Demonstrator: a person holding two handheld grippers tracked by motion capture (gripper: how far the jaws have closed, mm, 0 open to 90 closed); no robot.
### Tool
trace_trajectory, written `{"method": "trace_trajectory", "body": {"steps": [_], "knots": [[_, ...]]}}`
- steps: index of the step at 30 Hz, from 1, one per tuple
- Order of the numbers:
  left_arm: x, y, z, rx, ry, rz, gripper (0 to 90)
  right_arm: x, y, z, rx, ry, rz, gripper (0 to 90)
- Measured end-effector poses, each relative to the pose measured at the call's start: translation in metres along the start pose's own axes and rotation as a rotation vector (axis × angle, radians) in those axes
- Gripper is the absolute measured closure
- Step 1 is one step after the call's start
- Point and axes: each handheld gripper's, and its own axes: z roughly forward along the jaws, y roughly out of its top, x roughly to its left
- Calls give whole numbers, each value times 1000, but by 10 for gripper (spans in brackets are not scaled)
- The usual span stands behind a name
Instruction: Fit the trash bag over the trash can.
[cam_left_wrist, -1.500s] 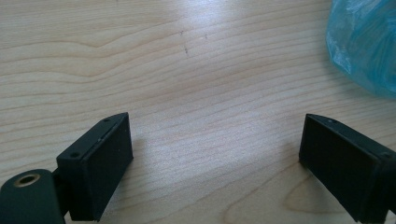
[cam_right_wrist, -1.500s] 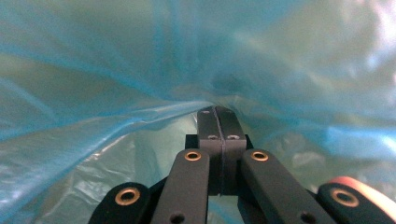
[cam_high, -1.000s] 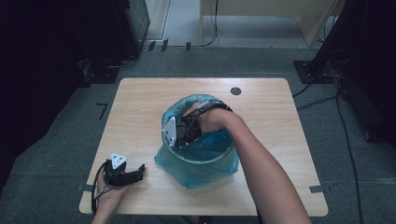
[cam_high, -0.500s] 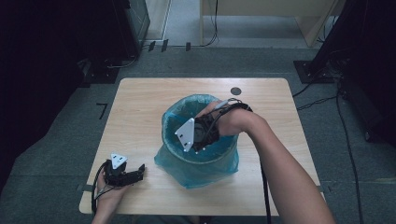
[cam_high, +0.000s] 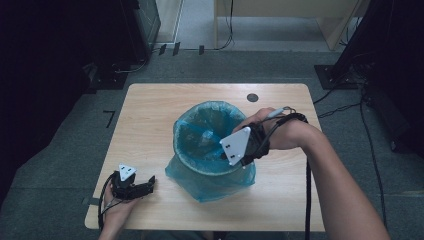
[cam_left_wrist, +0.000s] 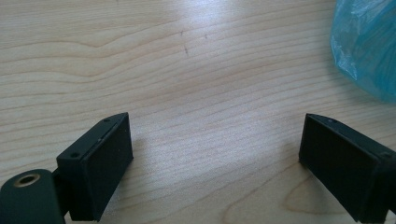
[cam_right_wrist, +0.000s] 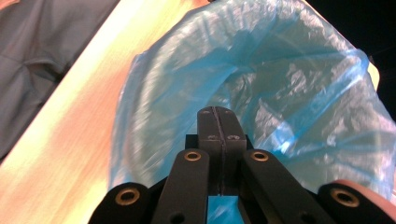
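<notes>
A round bin lined with a translucent blue bag (cam_high: 192, 117) stands at the middle of the wooden table (cam_high: 150, 115). The bag's loose skirt spreads around the bin's base. My right gripper (cam_high: 226, 153) hovers over the bin's right rim, its grey plate on top and a hand behind it. In the right gripper view its jaws (cam_right_wrist: 217, 122) are pressed together with nothing visible between them, and the blue bag (cam_right_wrist: 280, 74) lies just beyond. My left gripper (cam_high: 145, 186) rests on the table at the front left. It is open (cam_left_wrist: 215, 158) over bare wood, with a corner of the bag (cam_left_wrist: 369, 51) to its right.
A small dark round disc (cam_high: 252, 97) sits in the table near its far right edge. Grey carpet surrounds the table, with cables and dark stands at the back and right. The right gripper's cable trails along the forearm toward the front edge.
My right gripper has lifted out of the bin and moved right, from over the bag's middle to its right rim. The left gripper has stayed in place.
</notes>
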Motion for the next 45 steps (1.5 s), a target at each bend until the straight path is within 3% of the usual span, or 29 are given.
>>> {"method": "trace_trajectory", "body": {"steps": [7,14,20,28,30,33,35,38,42,43,45], "knots": [[0,0,0,0,2,-2,91,26,-17,-17,-14,-16,22,900],[0,0,0,0,4,-3,91,46,-35,-22,-11,-19,53,900],[0,0,0,0,4,-2,91,63,-52,-18,-29,-26,98,900],[0,0,0,-2,4,-3,91,87,-83,1,-47,-11,187,900],[0,0,0,-1,4,-3,91,92,-89,4,-56,0,217,820],[0,0,0,-1,4,-3,91,101,-99,11,-71,22,295,669],[0,0,0,-1,4,-3,91,106,-104,16,-77,24,340,541],[0,0,0,-2,4,-3,91,113,-113,25,-105,9,431,426],[0,0,0,-2,4,-3,91,123,-124,36,-133,-59,623,201],[0,0,0,-1,4,-3,91,124,-127,39,-134,-83,694,156],[0,0,0,-1,4,-3,91,126,-132,41,-151,-122,788,117]]}}
